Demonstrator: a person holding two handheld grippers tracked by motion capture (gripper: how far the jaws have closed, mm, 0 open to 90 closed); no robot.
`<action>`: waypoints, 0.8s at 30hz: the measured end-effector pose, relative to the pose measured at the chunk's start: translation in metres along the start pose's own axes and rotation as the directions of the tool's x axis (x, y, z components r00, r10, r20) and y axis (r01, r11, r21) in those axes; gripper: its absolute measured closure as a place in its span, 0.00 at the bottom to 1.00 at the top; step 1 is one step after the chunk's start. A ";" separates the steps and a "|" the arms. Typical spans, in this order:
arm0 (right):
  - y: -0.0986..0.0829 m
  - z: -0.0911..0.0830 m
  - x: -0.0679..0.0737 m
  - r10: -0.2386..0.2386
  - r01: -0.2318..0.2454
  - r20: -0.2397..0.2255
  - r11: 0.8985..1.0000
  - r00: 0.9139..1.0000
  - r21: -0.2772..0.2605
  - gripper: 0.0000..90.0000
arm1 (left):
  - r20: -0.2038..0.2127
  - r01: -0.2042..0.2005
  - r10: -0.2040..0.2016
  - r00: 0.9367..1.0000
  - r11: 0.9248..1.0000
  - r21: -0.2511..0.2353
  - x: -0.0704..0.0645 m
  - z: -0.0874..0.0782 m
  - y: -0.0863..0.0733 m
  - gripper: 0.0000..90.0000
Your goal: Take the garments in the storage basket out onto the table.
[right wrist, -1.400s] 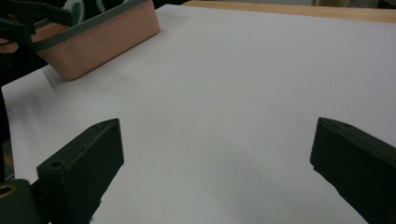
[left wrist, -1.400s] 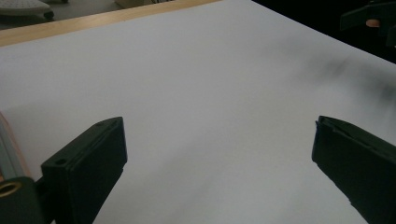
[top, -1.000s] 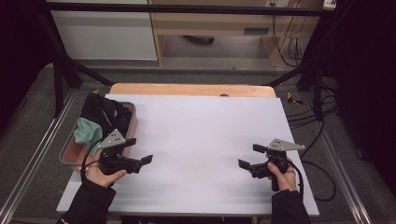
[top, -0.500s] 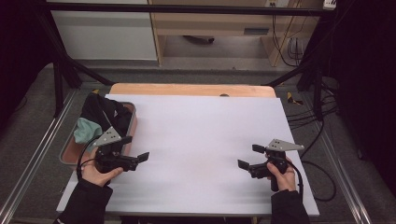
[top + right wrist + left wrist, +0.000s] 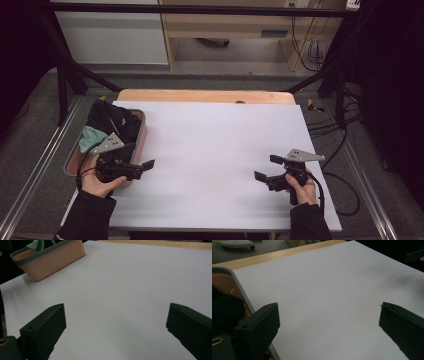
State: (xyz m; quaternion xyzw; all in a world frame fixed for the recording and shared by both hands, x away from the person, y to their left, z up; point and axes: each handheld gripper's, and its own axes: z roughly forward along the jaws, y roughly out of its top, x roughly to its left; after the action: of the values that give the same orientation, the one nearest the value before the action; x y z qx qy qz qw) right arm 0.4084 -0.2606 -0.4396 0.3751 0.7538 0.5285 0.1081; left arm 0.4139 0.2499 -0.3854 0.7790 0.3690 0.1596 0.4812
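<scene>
High view: left gripper held low at the table's left edge, just beside the pink bin; jaws spread wide, nothing between them; the bin sits at the table's left edge and holds dark clothes and a pale green cloth; right gripper well apart at the right side over the bare white top, jaws likewise wide and empty.

Left gripper view: left gripper looks across bare table; grey rim of the bin touching frame left, dark clothes inside; jaws far apart, holding nothing.

Right gripper view: right gripper faces the bin across open table; green cloth pokes over the rim; jaws wide, empty.

Judgement: step in hand looks like a reach into the bin by the left gripper; to do it well, turn the jaws toward the bin, come over the rim from above, pinch one raised fold of a single cloth, lift straight up so the bin does not drag.
</scene>
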 end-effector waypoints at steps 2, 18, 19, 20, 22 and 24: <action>0.000 0.000 0.000 0.001 -0.001 -0.002 1.000 1.000 -0.002 0.04 | -0.010 0.005 -0.005 1.000 1.000 0.003 0.002 -0.001 0.000 0.03; 0.000 0.000 0.000 0.003 -0.003 0.004 1.000 1.000 0.000 0.04 | -0.048 0.019 -0.019 0.999 1.000 0.011 0.013 -0.008 0.002 0.03; 0.000 0.000 0.000 0.003 -0.003 0.003 1.000 1.000 0.000 0.04 | -0.051 0.022 -0.021 0.998 1.000 0.012 0.014 -0.009 0.002 0.03; 0.000 0.000 0.000 0.003 -0.003 0.004 1.000 1.000 0.000 0.04 | -0.051 0.022 -0.022 0.998 1.000 0.012 0.015 -0.009 0.002 0.03; 0.000 0.000 0.000 0.002 -0.002 0.004 1.000 1.000 -0.002 0.04 | -0.057 0.022 -0.021 0.998 1.000 0.013 0.017 -0.011 0.003 0.03; 0.000 0.000 0.000 0.003 -0.003 0.004 1.000 1.000 -0.001 0.03 | -0.061 0.023 -0.022 0.998 1.000 0.015 0.018 -0.012 0.004 0.03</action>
State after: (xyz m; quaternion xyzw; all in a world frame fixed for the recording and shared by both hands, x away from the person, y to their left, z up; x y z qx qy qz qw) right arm 0.4085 -0.2609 -0.4395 0.3774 0.7527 0.5283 0.1089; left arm 0.4207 0.2694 -0.3784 0.7735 0.3932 0.1748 0.4654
